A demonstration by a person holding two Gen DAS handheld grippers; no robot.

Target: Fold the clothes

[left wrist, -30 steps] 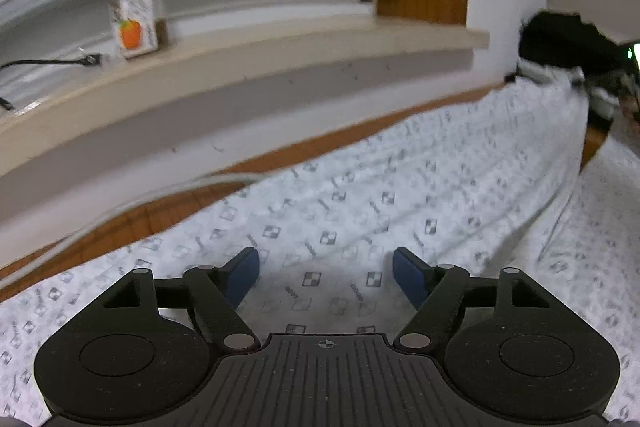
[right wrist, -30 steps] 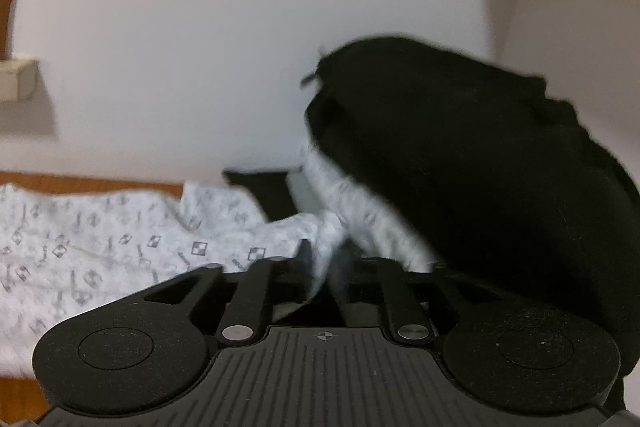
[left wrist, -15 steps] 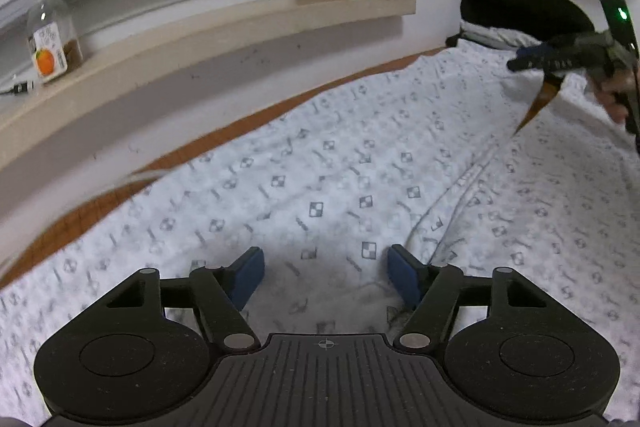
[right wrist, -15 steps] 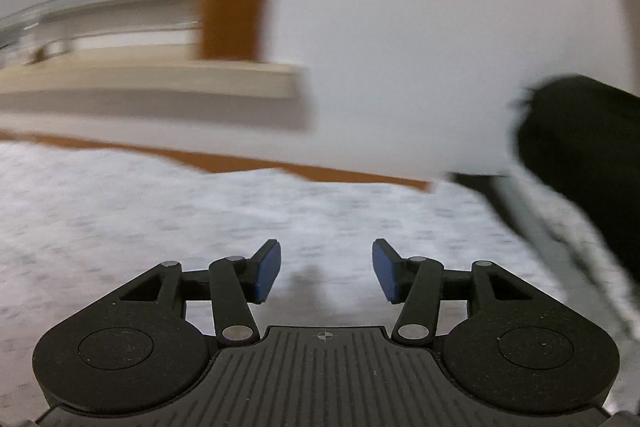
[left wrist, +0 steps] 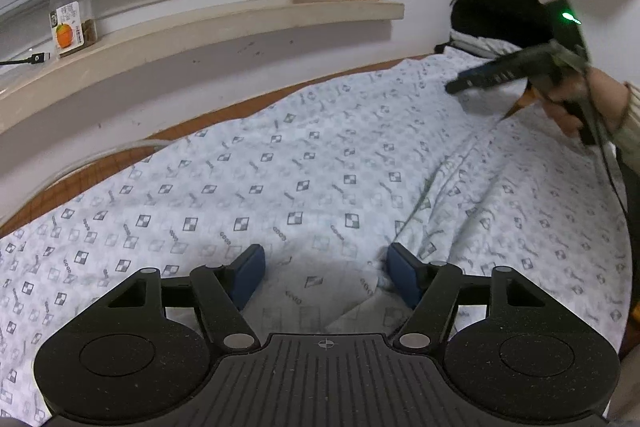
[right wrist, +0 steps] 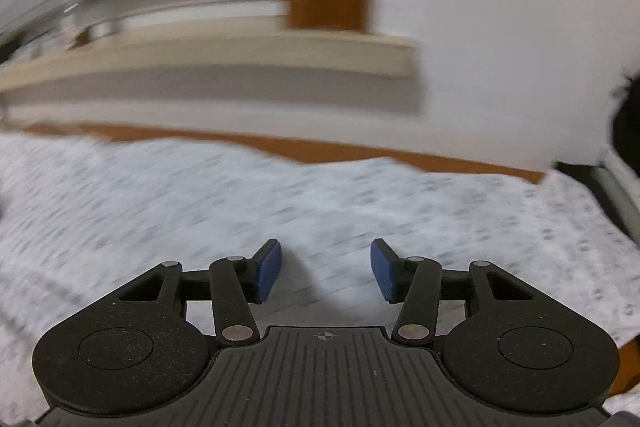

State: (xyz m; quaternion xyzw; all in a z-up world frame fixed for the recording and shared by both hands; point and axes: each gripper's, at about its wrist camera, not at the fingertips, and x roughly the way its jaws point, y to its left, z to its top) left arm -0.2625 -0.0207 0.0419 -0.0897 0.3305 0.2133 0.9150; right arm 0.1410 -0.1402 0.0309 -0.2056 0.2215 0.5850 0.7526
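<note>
A: On the wooden tabletop (left wrist: 120,171), below the pale window sill (left wrist: 224,23): item one, a white garment of thin cloth printed with small grey checked squares (left wrist: 320,171), spread nearly flat, one long crease running up its right half. Beyond its far end, a black bundle of cloth (left wrist: 496,11) against the wall.

B: Item two, our left gripper (left wrist: 325,273): jaws standing apart over the near hem, nothing between the blue pads, pointing down at a slant. We judge the step to be picking a hem to fold from.

A: Item three, our right gripper (right wrist: 325,269), seen also from the left wrist (left wrist: 452,89): its jaws have just been opening, now parted and empty, above the far right part of the garment, held in a hand (left wrist: 588,103) with a striped cuff.

B: To do it well, we smooth that crease first, then pinch matching corners with both tools and lift evenly.
</note>
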